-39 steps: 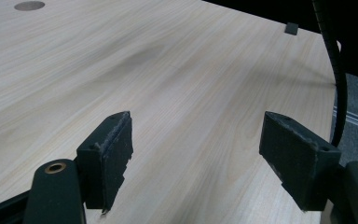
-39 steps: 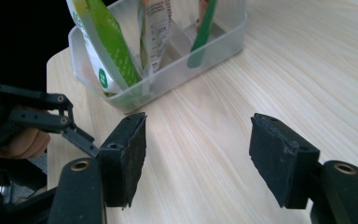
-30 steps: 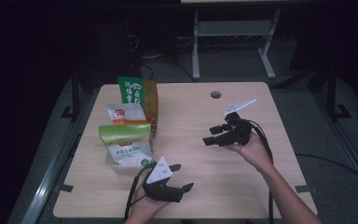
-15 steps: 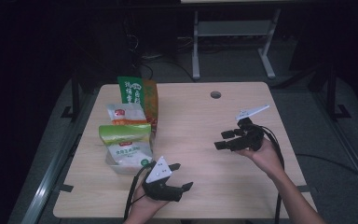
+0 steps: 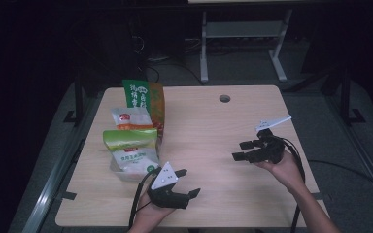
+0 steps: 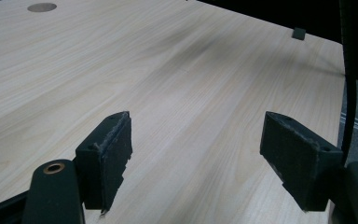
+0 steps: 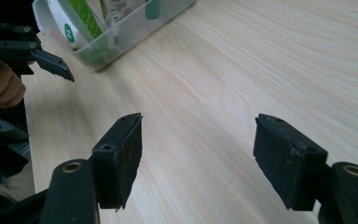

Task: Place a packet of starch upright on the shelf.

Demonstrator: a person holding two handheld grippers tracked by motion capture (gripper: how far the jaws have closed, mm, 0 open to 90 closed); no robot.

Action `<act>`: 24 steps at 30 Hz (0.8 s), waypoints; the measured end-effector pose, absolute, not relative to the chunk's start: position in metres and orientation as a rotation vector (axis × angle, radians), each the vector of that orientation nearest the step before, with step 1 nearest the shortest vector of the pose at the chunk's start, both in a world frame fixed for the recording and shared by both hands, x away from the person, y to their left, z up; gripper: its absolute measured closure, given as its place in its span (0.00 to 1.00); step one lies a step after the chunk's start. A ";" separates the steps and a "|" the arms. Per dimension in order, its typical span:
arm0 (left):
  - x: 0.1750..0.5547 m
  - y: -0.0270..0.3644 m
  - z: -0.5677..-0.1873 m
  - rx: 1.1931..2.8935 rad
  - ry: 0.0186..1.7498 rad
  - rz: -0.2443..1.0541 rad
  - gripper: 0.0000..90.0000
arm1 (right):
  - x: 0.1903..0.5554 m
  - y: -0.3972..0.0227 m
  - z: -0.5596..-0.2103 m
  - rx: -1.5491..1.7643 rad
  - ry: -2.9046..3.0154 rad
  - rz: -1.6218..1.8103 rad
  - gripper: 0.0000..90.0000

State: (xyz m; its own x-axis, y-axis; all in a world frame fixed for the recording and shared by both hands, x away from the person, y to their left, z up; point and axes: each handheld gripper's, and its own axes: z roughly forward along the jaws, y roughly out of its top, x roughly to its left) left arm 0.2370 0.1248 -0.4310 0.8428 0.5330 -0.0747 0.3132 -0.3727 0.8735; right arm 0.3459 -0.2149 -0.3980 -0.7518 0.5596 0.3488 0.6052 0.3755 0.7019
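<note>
Left tool (image 5: pixel 190 183) and right tool (image 5: pixel 240 150) gape over bare table (image 5: pixel 209 126).

the wooden table (image 5: pixel 204 121) has a round hole (image 5: pixel 224 98) near its far edge, upper middle of the frame. behind it, at the top, stands a grey metal frame (image 5: pixel 243 34) on a dark floor (image 5: pixel 349 160).

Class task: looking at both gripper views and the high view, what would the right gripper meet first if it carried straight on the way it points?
Probably bare table; the right gripper points over it, with the clear container off to one side.
</note>
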 end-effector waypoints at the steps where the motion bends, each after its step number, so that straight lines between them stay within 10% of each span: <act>1: 0.237 0.125 -0.431 1.988 0.626 0.267 0.27 | 0.345 -0.216 -0.399 -1.093 -2.558 -1.338 0.35; 24: 0.240 0.126 -0.431 1.985 0.649 0.260 0.23 | 0.317 -0.254 -0.420 -1.181 -2.523 -1.349 0.35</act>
State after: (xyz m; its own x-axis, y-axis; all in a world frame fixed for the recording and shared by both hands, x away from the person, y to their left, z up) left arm 0.2395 0.1264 -0.4312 0.8335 0.5451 -0.0897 0.3325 -0.3653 0.8695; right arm 0.3171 -0.2537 -0.4203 -0.7080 0.6014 0.3701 0.6419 0.3296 0.6924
